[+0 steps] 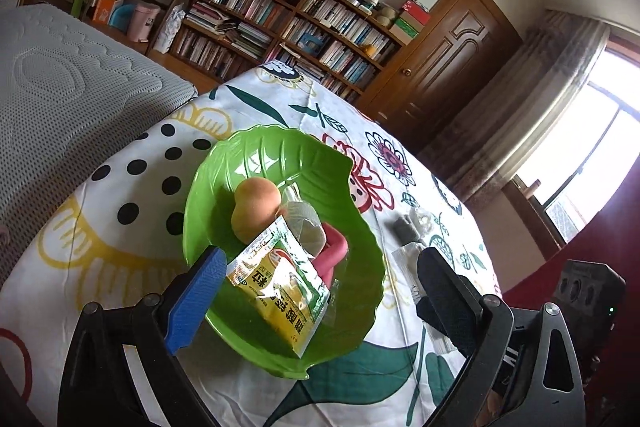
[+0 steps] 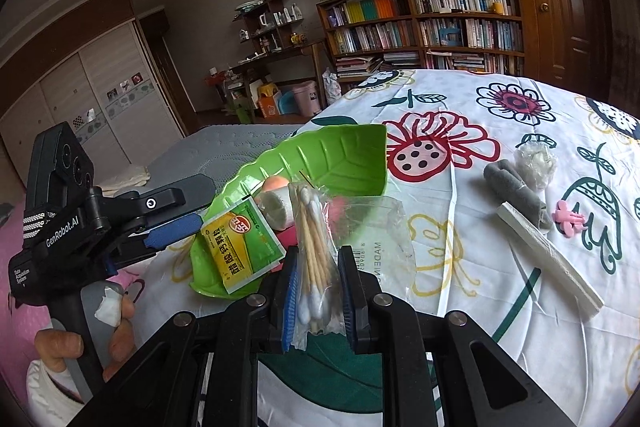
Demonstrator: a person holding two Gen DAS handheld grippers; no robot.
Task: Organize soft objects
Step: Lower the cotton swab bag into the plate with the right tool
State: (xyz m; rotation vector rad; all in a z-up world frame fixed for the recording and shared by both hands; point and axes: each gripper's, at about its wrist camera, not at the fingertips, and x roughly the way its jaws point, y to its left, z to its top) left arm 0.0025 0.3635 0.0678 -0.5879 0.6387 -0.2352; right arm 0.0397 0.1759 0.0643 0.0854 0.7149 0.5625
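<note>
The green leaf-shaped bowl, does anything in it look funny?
Yes. The green-and-yellow sachet leans crookedly on the other items in the green leaf-shaped bowl, one corner poking over the rim, not lying flat.

Both wrist views closely share the green dish [image 1: 280, 155]

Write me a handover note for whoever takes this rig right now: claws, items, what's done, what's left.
Right claw: shut on the bag of cotton swabs, held just short of the green leaf dish.
Left claw: open, hovering over the dish's near edge, holding nothing.
Done, in the dish: yellow-green sachet, peach sponge, a clear-wrapped roll, a pink item.
Left on the floral cloth: grey roll, clear-wrapped bundle, white strip, small pink piece.
Next, probably: drop the swabs in the dish, then collect the rest.
</note>
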